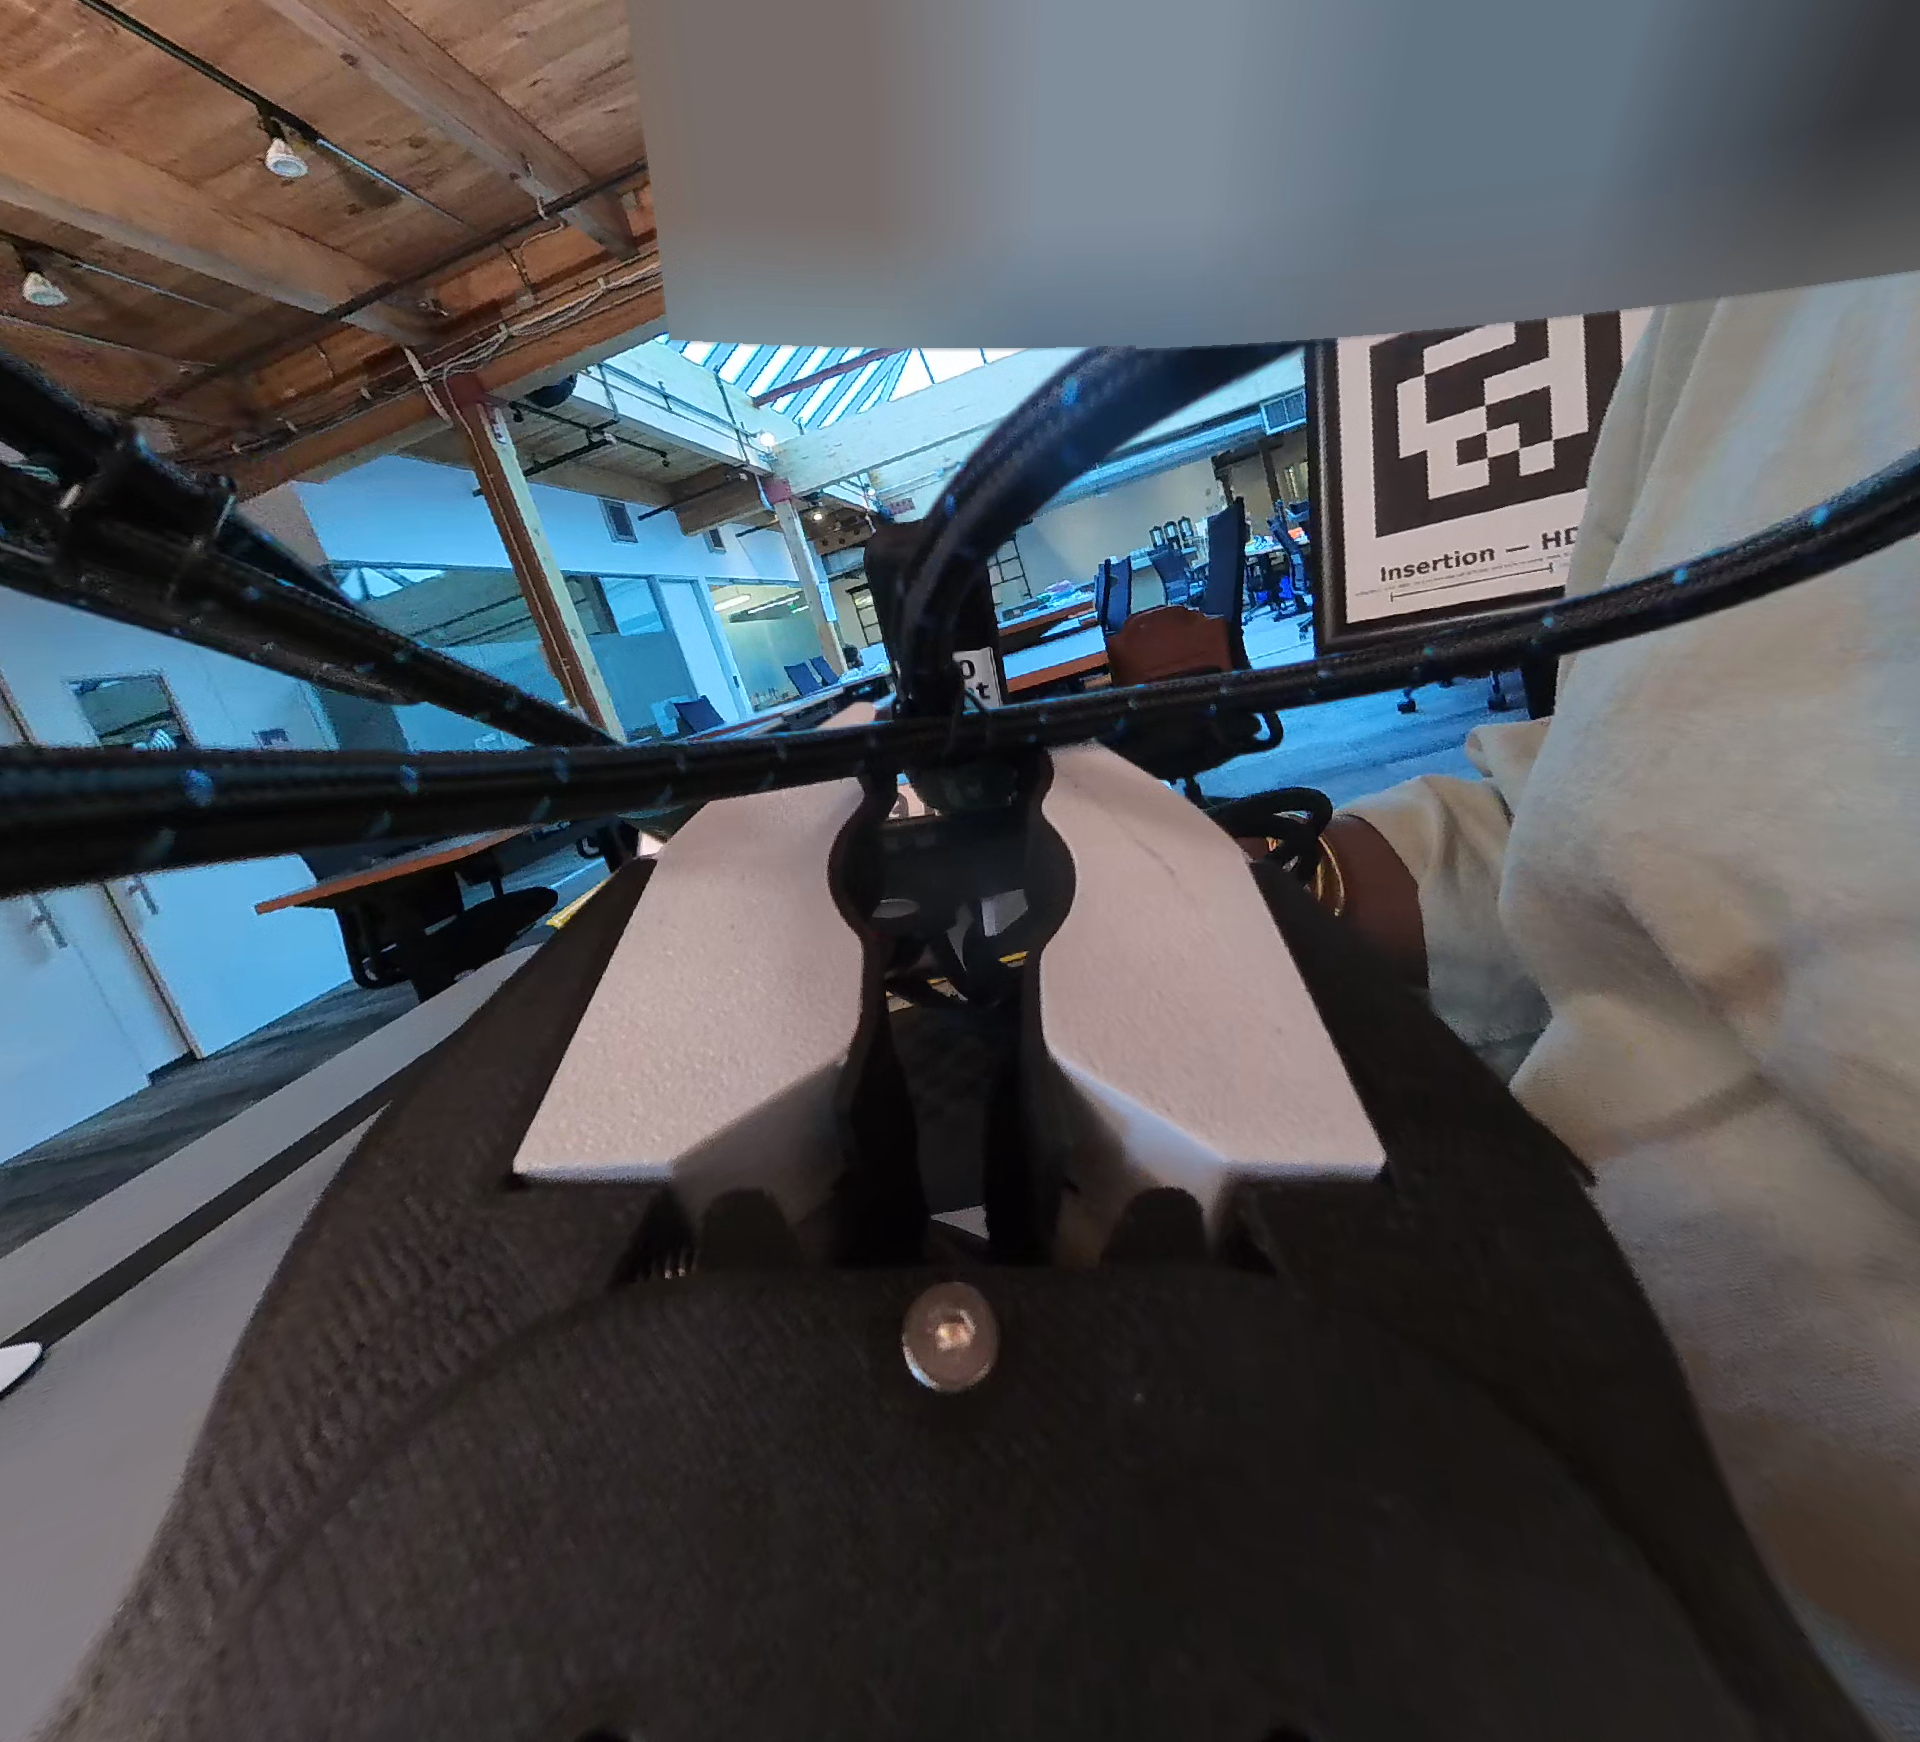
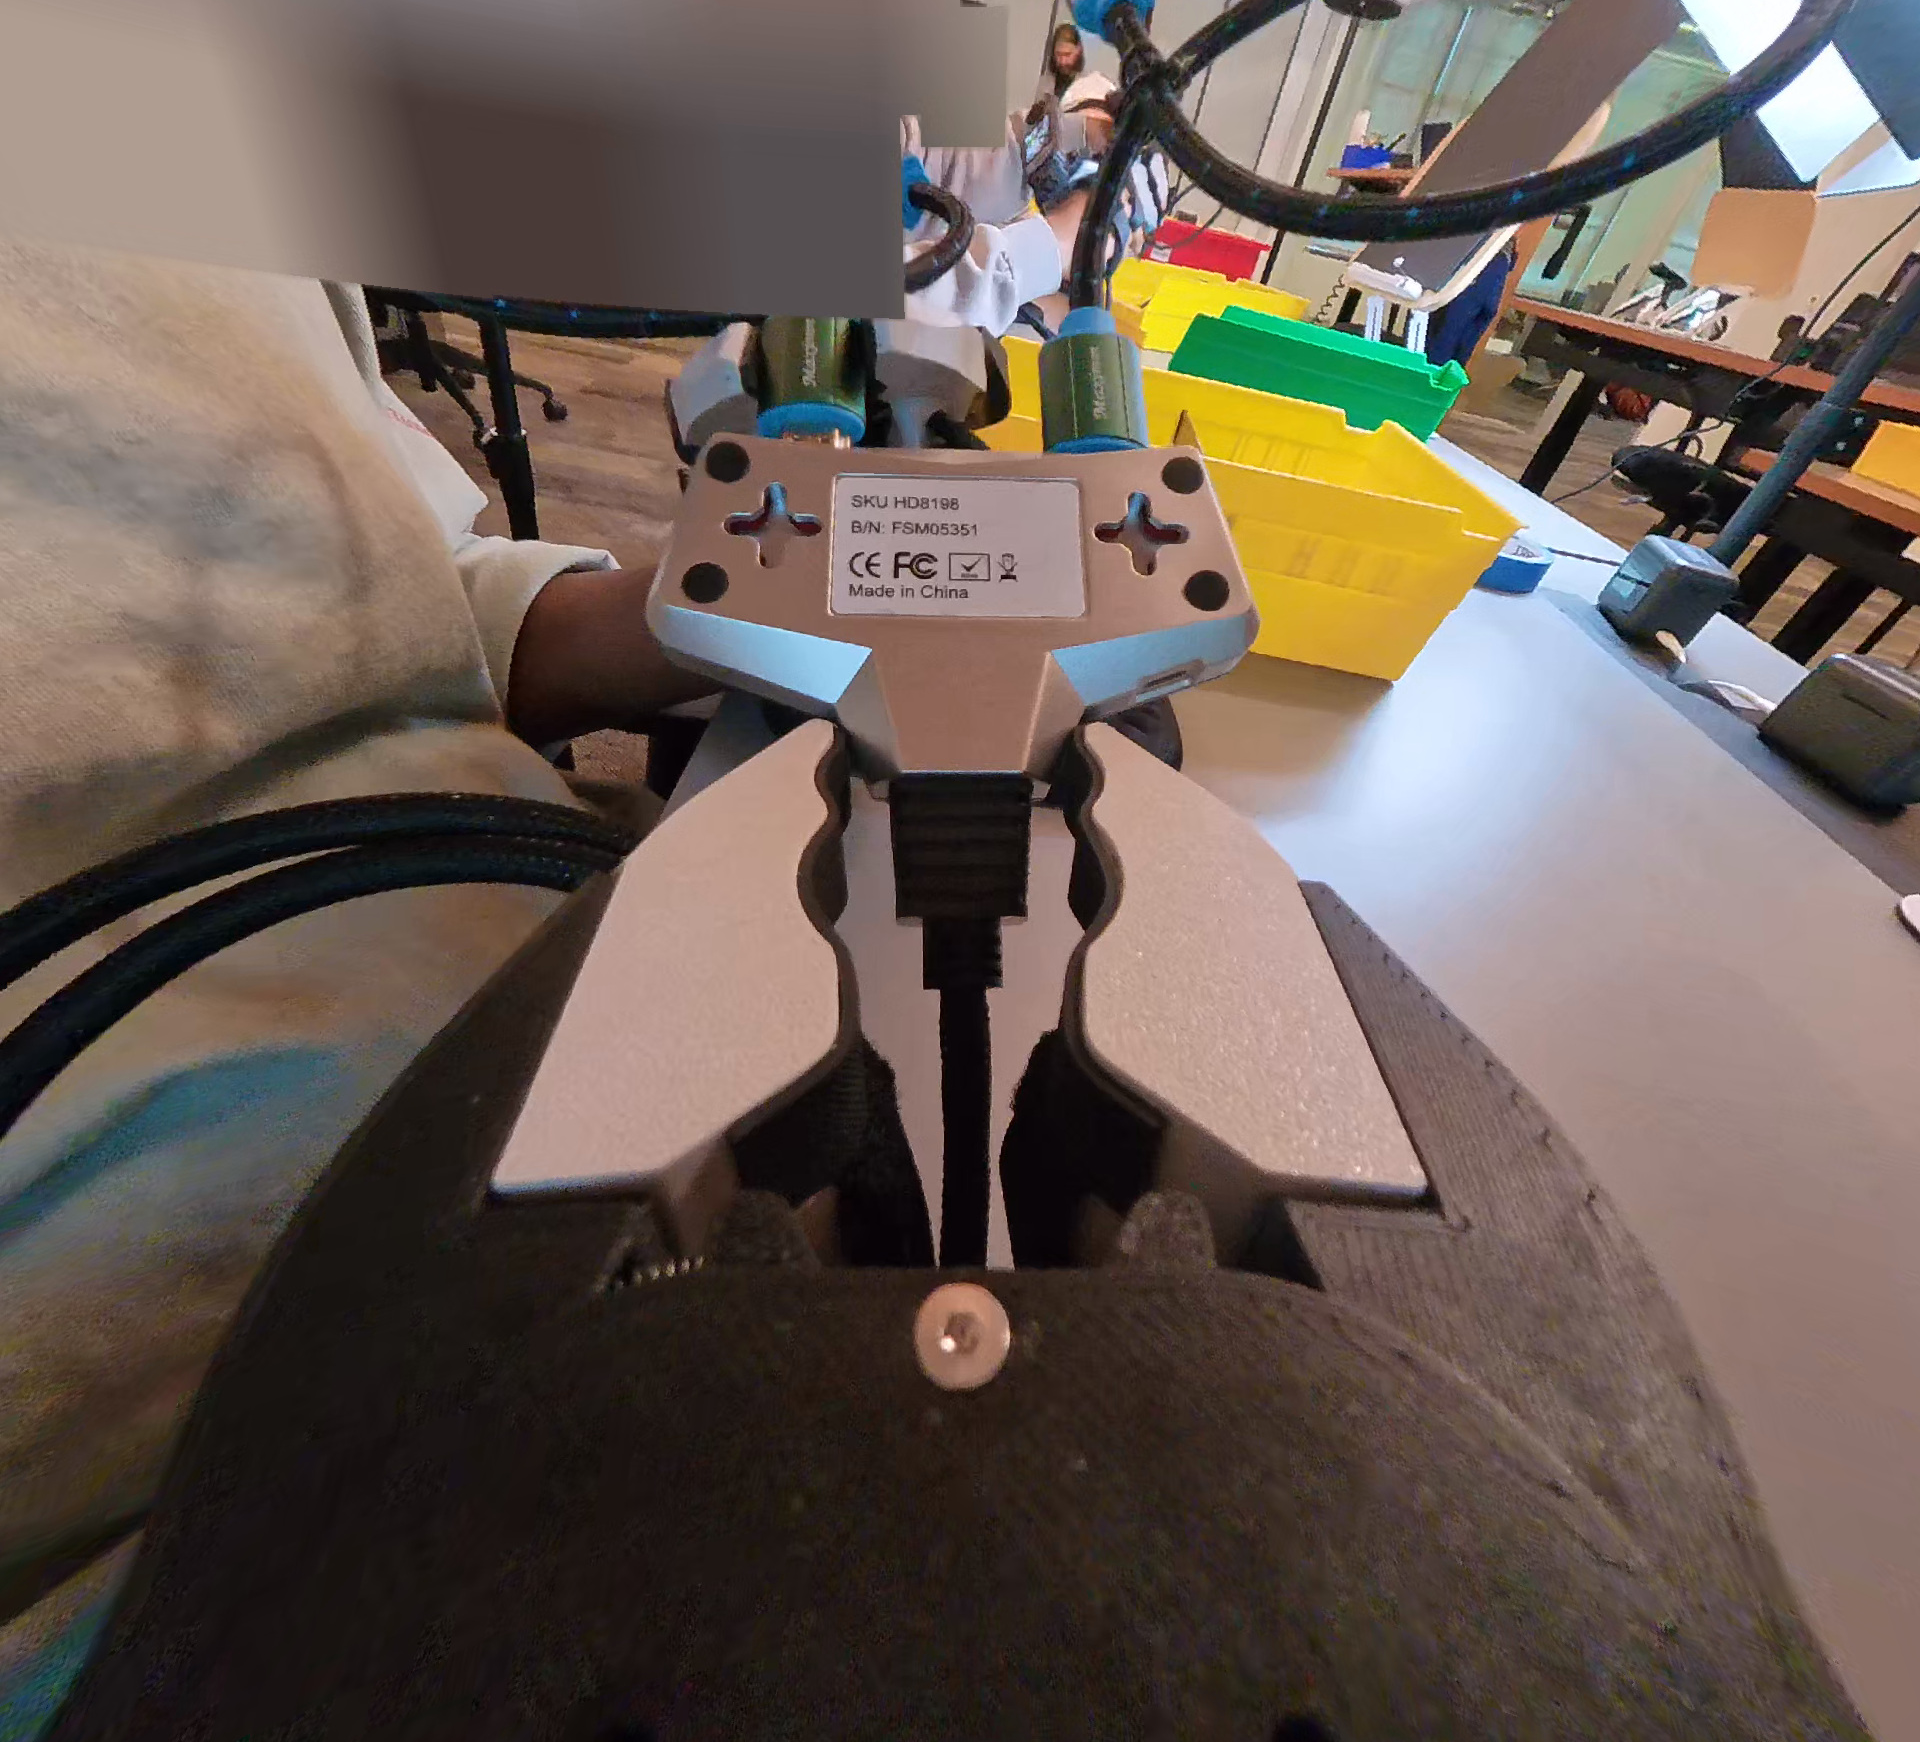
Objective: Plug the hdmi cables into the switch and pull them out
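Above the table, right gripper pinches the switch; left gripper pinches a plug.

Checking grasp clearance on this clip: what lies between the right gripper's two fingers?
In the right wrist view, the silver switch's narrow stem and the black ribbed plug with its cable sit between the right gripper's fingers.

1. My right gripper holds the switch just ahead of it, above the table.
2. Two plugs sit at the switch's far edge.
3. Bins lie right of it.
4. My left gripper is beyond the switch.
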The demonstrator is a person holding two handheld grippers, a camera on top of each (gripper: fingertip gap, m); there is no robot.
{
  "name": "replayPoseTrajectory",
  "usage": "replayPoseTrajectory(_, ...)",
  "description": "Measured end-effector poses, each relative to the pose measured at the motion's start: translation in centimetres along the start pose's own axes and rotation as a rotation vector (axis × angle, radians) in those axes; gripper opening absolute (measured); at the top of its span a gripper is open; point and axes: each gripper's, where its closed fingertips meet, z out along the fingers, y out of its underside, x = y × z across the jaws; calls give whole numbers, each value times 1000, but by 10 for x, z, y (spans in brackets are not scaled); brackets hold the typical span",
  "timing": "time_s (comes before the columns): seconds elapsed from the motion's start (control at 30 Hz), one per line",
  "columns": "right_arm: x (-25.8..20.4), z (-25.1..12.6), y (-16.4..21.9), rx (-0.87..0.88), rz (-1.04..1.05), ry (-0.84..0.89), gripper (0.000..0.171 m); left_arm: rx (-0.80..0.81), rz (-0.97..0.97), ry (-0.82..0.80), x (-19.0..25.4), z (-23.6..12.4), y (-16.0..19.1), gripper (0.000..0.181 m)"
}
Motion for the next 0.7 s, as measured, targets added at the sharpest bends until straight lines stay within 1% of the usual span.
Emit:
replayPoseTrajectory(0.1,1,0,0,0,-7,10,40,-5,-1,-1,-1,0,1,22)
replayPoseTrajectory(0.2,3,-1,0,-3,-6,29,40,-50,7,-8,-2,1,4,22)
replayPoseTrajectory(0.3,1,-1,-1,9,8,24,40,-67,-30,12,0,1,4,22)
replayPoseTrajectory(0.4,2,-1,0,13,23,42,40,-98,-16,1,-1,1,5,23)
replayPoseTrajectory(0.5,-2,0,-3,20,28,23,39,-103,-50,37,3,1,3,23)
replayPoseTrajectory(0.53,-3,1,-2,9,26,18,39,-121,-59,49,4,1,3,23)
replayPoseTrajectory(0.6,-3,2,2,-32,21,24,40,-190,-20,50,5,-1,9,23)
replayPoseTrajectory(0.63,-3,3,2,-33,20,29,39,-200,-3,45,5,-2,9,23)
replayPoseTrajectory(0.7,-5,5,-4,13,32,16,39,-155,-12,51,7,0,4,23)
